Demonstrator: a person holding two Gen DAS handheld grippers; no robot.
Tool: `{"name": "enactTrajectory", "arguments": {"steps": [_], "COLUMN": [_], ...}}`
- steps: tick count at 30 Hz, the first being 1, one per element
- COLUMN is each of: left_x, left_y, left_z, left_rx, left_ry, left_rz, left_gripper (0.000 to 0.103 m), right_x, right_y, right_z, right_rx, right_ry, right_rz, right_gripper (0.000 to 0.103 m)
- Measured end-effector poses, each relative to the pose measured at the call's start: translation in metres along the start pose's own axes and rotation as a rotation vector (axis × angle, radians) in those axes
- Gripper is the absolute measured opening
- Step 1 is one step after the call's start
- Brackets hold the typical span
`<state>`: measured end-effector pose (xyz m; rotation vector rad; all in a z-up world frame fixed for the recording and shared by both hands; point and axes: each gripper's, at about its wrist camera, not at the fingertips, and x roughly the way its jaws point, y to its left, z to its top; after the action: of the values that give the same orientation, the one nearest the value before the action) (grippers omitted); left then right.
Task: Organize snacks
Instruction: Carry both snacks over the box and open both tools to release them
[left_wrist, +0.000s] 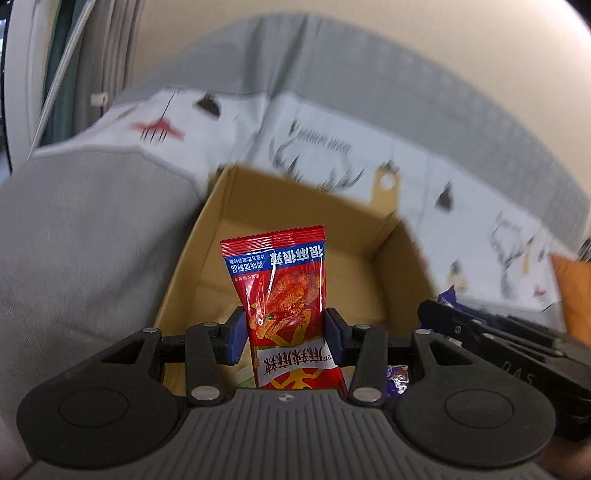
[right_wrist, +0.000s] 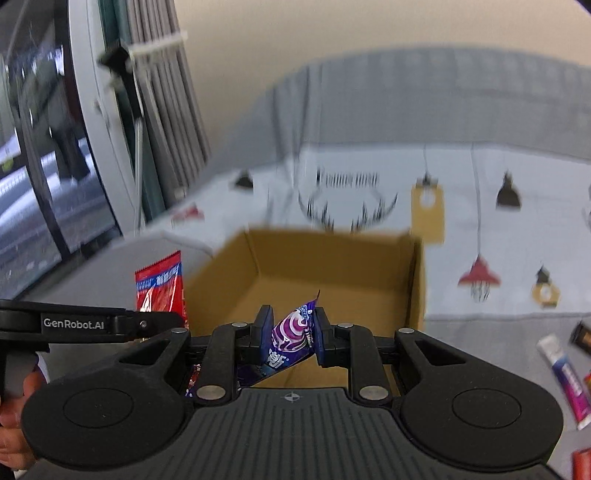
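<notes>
Side by side above the cardboard box (left_wrist: 207, 236), left jaws clamp a red packet (left_wrist: 286, 295), right jaws a purple packet (right_wrist: 291, 332).

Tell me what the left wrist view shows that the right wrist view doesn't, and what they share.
Only the left wrist view shows the left gripper shut on the red snack packet from the front, and an orange item at the right edge.

Only the right wrist view shows the purple candy wrapper clamped in the right gripper, the window, and loose snacks lying at right.

Both show the open cardboard box ahead, the patterned cloth and the grey sofa.
</notes>
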<state>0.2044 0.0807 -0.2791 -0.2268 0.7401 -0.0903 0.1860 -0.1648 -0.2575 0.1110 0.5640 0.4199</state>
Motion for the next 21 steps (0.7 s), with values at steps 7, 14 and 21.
{"name": "enactTrajectory", "arguments": {"steps": [7, 14, 21], "left_x": [0.038, 0.038, 0.01], "left_y": [0.019, 0.02, -0.003], "left_z": [-0.023, -0.025, -0.016], "left_rx": [0.019, 0.015, 0.007], "left_ry": [0.1, 0.084, 0.005], "left_rz": [0.047, 0.047, 0.035], "left_gripper": [0.048, 0.056, 0.094], "right_x": [0.045, 0.056, 0.026], "right_y": [0.007, 0.011, -0.015], "right_z": [-0.028, -0.039, -0.03], "right_rx": [-0.014, -0.048, 0.039], "right_ry": [0.128, 0.166, 0.059], "right_rz": [0.002, 0.027, 0.033], "right_gripper": [0.024, 0.035, 0.092]}}
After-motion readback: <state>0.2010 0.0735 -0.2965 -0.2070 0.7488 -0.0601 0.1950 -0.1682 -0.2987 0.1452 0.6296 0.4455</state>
